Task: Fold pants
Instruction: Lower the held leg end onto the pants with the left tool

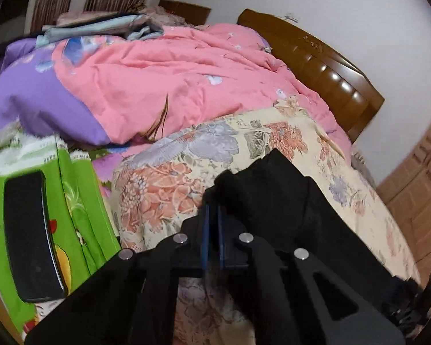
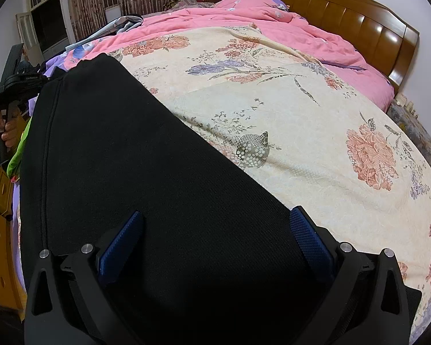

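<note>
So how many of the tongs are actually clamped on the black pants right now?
1. The left tongs are shut on a bunched edge of the black pants. The right tongs stand open over the flat fabric, gripping nothing.

Left gripper (image 1: 213, 215): blue pads pressed together, pinching an edge of the black pants (image 1: 275, 189), which bunch up just beyond the fingertips. Floral cream bedsheet (image 1: 169, 184) beneath. Pink quilt (image 1: 163, 86) heaped behind, with purple section at left. Wooden headboard (image 1: 324, 66) at right. Green cartoon-print fabric (image 1: 77, 201) at left, black oblong object (image 1: 31, 238) lying on it.
</note>
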A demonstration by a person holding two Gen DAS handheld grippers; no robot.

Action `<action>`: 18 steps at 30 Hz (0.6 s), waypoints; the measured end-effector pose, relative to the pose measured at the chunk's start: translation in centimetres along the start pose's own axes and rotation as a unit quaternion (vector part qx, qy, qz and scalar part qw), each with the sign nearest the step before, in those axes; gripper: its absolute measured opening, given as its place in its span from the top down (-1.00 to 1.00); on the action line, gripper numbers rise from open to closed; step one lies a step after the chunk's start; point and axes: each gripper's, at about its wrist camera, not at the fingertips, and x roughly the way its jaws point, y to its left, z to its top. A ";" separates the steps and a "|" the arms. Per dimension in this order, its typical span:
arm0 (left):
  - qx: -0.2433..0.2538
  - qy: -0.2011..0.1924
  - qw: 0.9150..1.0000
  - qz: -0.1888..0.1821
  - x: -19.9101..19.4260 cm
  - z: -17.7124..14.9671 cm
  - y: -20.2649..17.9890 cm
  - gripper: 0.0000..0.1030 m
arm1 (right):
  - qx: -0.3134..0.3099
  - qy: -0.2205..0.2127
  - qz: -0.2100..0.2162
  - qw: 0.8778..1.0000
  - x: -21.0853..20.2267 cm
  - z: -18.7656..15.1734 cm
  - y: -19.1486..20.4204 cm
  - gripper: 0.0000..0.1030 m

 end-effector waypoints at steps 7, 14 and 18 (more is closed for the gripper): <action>0.030 -0.075 0.997 0.022 -4.0 2.0 -1.7 0.92 | 0.002 -0.001 0.002 1.000 0.0 0.0 0.0 -0.92; 0.002 -0.037 0.998 0.053 0.0 -0.7 1.2 0.91 | 0.005 -0.002 0.003 1.000 0.0 0.1 0.0 -0.92; -0.011 -0.062 0.995 0.076 -2.2 0.2 0.4 0.77 | 0.005 -0.002 0.003 1.000 0.0 0.1 0.0 -0.92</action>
